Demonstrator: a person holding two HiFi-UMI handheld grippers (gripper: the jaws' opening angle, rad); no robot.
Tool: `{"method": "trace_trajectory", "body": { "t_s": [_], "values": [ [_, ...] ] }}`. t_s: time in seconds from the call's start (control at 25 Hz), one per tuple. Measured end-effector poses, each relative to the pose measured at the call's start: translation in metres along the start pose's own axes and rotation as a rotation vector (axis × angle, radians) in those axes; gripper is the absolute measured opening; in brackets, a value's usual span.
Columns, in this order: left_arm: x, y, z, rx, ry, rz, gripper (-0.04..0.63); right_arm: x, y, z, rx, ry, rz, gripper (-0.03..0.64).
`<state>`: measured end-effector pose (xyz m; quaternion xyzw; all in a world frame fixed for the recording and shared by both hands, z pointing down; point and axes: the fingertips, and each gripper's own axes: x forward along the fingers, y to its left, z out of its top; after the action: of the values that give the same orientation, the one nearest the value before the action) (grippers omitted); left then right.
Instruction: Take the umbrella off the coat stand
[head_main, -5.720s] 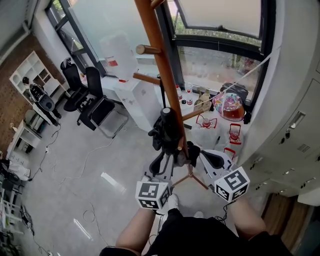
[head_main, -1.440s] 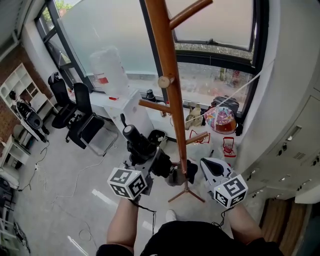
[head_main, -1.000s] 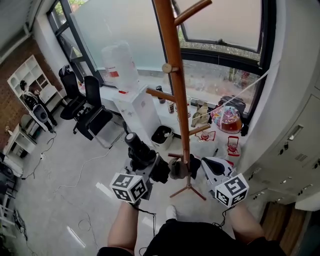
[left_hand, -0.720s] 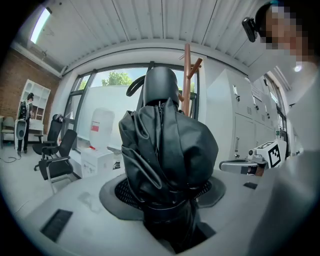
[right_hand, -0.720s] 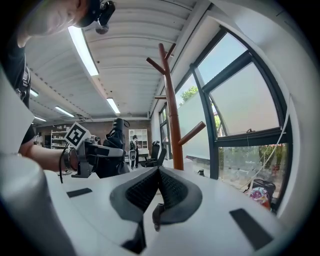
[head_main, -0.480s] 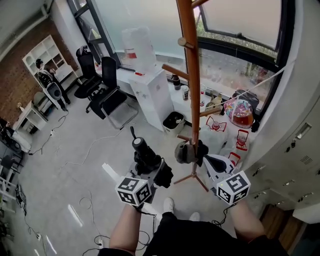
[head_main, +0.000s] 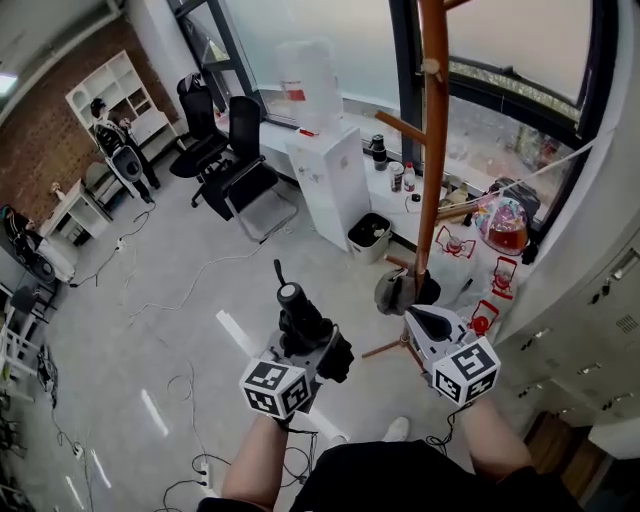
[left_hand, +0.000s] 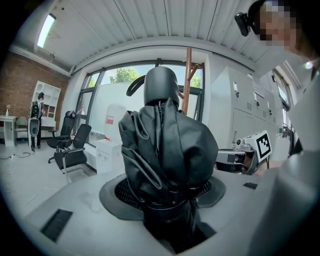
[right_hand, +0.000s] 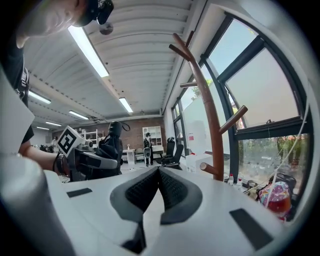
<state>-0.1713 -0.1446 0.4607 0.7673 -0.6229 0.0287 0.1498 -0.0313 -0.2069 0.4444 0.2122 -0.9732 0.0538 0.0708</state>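
Observation:
A black folded umbrella (head_main: 303, 325) stands upright in my left gripper (head_main: 312, 350), clear of the brown wooden coat stand (head_main: 432, 150) to its right. In the left gripper view the umbrella (left_hand: 163, 150) fills the middle, with the jaws of the left gripper (left_hand: 167, 202) shut on its lower part and the coat stand (left_hand: 188, 75) behind. My right gripper (head_main: 425, 325) hangs near the stand's foot. In the right gripper view the right gripper (right_hand: 158, 175) is shut with nothing in it, beside the coat stand (right_hand: 212, 125).
A white cabinet (head_main: 330, 185) with a water bottle, black chairs (head_main: 240, 170) and a small bin (head_main: 370, 232) stand left of the stand. Cables (head_main: 190, 300) lie on the grey floor. Lockers (head_main: 610, 290) line the right. A person (head_main: 112, 142) stands far left.
The left gripper has carried the umbrella off the stand and down to the left. Both grippers have drawn back, and the stand now sits farther right.

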Motion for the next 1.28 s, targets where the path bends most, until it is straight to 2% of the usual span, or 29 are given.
{"method": "trace_trajectory", "body": {
  "t_s": [0.16,0.36,0.88,1.28],
  "values": [
    [-0.018,0.009,-0.006,0.007,0.013,-0.014,0.238,0.011,0.021,0.001,0.000,0.004,-0.012,0.054],
    [-0.042,0.010,-0.017,0.024,0.034,-0.071,0.238,0.014,0.054,0.001,-0.002,0.004,-0.051,0.054],
    [-0.083,-0.024,-0.047,0.089,0.075,-0.311,0.239,-0.015,0.115,-0.014,0.012,0.019,-0.235,0.054],
    [-0.102,-0.056,-0.068,0.105,0.106,-0.445,0.238,-0.058,0.140,-0.033,0.037,0.032,-0.368,0.054]
  ]
}}
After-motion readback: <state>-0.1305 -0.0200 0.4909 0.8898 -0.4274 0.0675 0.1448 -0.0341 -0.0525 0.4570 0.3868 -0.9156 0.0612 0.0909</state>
